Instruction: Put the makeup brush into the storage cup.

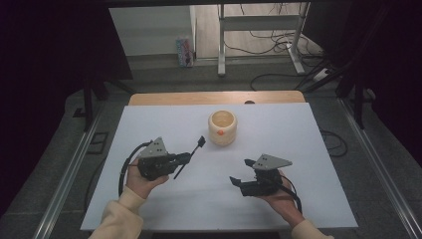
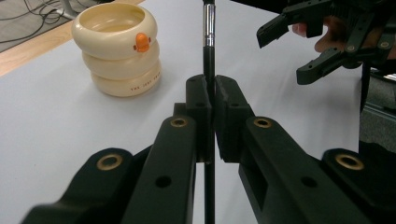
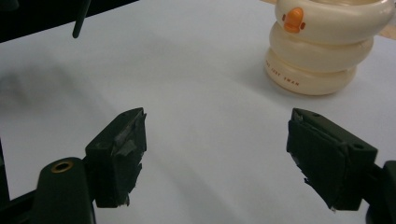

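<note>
My left gripper [image 1: 186, 158] is shut on a thin black brush [image 1: 189, 158] with a silver band [image 2: 208, 23]. The brush runs between the pads [image 2: 198, 98] and slants up toward a cream ring-shaped cup [image 1: 222, 128] with an orange beak [image 2: 140, 42]. The brush end [image 3: 80, 21] also appears in the right gripper view. My right gripper [image 1: 240, 172] hovers at the front right of the white table [image 1: 164, 199], open wide with nothing between its jaws, facing the cup [image 3: 322, 44]. The right gripper [image 2: 285, 56] sits across from the brush tip.
The cup stands near the table's back middle, just before a wooden strip [image 1: 164, 98]. Beyond the table a metal frame [image 1: 221, 45] and cables [image 1: 278, 40] lie on the floor. Metal rails [image 1: 69, 169] run along both sides.
</note>
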Action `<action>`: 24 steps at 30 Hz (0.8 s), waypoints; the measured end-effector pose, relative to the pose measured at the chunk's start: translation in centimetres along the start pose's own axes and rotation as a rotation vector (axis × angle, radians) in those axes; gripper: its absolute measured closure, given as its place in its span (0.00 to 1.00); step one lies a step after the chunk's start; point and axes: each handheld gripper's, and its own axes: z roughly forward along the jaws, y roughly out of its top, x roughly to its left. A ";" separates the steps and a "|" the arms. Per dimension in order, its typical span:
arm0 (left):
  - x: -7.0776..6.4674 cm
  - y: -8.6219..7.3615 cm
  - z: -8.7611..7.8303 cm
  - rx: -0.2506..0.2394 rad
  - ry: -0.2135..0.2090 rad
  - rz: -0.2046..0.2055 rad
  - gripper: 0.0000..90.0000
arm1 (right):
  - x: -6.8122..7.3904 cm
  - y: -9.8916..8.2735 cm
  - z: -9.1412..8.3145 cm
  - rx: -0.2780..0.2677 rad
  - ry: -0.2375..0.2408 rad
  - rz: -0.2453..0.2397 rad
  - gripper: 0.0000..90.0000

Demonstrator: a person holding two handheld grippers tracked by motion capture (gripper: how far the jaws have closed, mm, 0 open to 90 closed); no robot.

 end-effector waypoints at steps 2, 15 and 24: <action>-0.1 0.0 0.1 -0.001 0.001 -0.001 0.95 | 0.2 0.1 0.2 0.001 0.006 -0.003 0.23; -0.5 0.3 0.5 -0.004 0.001 0.004 0.95 | 1.3 0.6 1.3 0.005 0.033 -0.018 0.23; -0.9 0.5 0.9 -0.003 0.002 0.003 0.95 | 1.8 0.8 1.8 0.006 0.044 -0.026 0.23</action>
